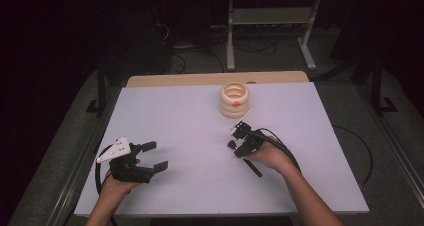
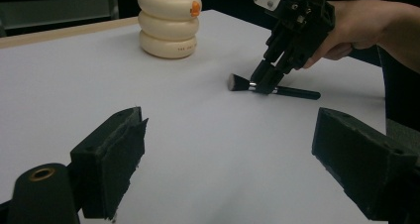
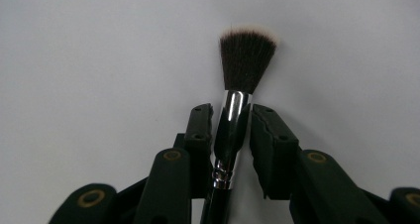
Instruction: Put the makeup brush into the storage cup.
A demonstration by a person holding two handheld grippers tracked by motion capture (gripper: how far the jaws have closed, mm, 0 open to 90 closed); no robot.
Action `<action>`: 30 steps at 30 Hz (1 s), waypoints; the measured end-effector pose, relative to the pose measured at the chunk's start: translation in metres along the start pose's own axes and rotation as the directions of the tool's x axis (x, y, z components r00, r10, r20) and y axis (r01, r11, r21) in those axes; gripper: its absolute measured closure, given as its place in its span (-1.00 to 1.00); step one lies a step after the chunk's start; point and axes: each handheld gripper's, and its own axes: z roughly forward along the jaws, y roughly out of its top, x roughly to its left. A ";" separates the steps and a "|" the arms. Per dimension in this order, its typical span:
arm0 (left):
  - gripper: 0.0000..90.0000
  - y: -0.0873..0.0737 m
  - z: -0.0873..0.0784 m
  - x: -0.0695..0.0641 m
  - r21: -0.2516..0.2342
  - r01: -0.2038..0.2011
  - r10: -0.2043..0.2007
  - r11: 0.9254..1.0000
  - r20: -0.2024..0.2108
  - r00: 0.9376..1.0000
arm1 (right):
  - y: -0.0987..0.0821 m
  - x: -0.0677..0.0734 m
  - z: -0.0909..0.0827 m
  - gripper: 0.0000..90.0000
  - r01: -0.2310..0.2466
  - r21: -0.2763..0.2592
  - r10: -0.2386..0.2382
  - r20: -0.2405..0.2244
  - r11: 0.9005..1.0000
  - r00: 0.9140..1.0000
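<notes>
Right tool [image 3: 232,130]: pinching the brush [image 3: 236,105] at its shiny metal collar, one pad on each side; whether the pads are pressing fully is hard to tell, but hardly any gap is showing.
Brush position: lying flat on the white tabletop [image 1: 190,131], bristles pointing away from the hand, black handle trailing back under the palm in the high view [image 1: 251,166].
Left tool [image 1: 150,158]: sitting spread wide and empty near the front left of the tabletop, well apart from the brush.
Holder: a cream ribbed cup [image 1: 234,100] is standing upright near the far edge, beyond the right tool, with an orange dot on its side.
Step in hand: securing the grip on the brush; the lift is not yet begun.
Next move: likely calling for a straight lift, then tipping the brush upright so the handle is pointing down.
Care point: the collar is slick and narrow, so the brush could be swivelling between the pads while rising.
</notes>
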 end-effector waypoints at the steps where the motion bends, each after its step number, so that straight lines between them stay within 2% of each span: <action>1: -0.72 0.000 0.000 0.000 0.000 0.000 0.000 1.000 0.000 1.000 | 0.000 0.000 0.000 0.55 0.000 0.000 0.000 0.000 1.000 1.000; 30: -0.72 0.000 0.001 0.000 0.000 0.001 -0.001 1.000 0.003 1.000 | 0.000 0.000 0.001 0.67 0.007 0.002 -0.007 0.023 1.000 1.000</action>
